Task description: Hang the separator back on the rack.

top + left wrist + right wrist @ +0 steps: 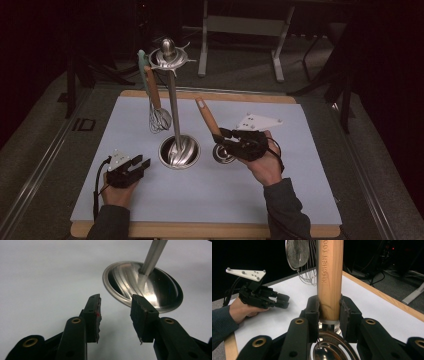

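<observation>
Gripping a ladle (330,277) — bowl half-hidden — right gripper (329,311).

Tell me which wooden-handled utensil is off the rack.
The wooden-handled metal ladle, clamped in the right tool. The wooden-handled wire whisk hangs from the steel rack.

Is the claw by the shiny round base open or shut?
Open. The left gripper has its two black jaws standing apart with bare table between them, just short of the stand's shiny base.

White table (280,200): utensil stand (179,151), ladle (223,153).
</observation>
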A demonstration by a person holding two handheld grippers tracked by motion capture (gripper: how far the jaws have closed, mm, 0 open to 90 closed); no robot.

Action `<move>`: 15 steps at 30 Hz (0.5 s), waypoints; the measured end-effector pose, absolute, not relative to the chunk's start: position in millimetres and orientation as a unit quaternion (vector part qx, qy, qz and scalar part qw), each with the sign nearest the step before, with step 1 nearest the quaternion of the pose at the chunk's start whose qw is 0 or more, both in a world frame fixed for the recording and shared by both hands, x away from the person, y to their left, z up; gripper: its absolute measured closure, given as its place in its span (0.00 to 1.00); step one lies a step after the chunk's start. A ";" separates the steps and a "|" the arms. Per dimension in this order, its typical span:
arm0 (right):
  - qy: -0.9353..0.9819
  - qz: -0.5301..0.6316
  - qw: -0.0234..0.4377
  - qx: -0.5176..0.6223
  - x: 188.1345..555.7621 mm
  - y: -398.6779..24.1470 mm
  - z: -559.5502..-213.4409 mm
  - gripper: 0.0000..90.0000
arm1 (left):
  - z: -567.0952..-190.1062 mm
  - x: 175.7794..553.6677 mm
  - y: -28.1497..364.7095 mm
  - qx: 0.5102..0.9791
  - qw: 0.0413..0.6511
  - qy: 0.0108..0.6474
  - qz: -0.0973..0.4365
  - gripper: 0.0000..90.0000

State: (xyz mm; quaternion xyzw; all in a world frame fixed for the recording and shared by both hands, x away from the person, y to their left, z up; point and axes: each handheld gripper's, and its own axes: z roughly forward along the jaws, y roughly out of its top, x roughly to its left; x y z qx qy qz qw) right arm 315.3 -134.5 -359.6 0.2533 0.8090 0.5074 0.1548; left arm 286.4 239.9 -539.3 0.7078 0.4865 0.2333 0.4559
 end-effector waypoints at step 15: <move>0.803 0.521 0.160 0.242 311.3 -128.1 -350.0 0.79 | -539.3 286.5 239.8 0.706 0.456 0.488 0.233 0.67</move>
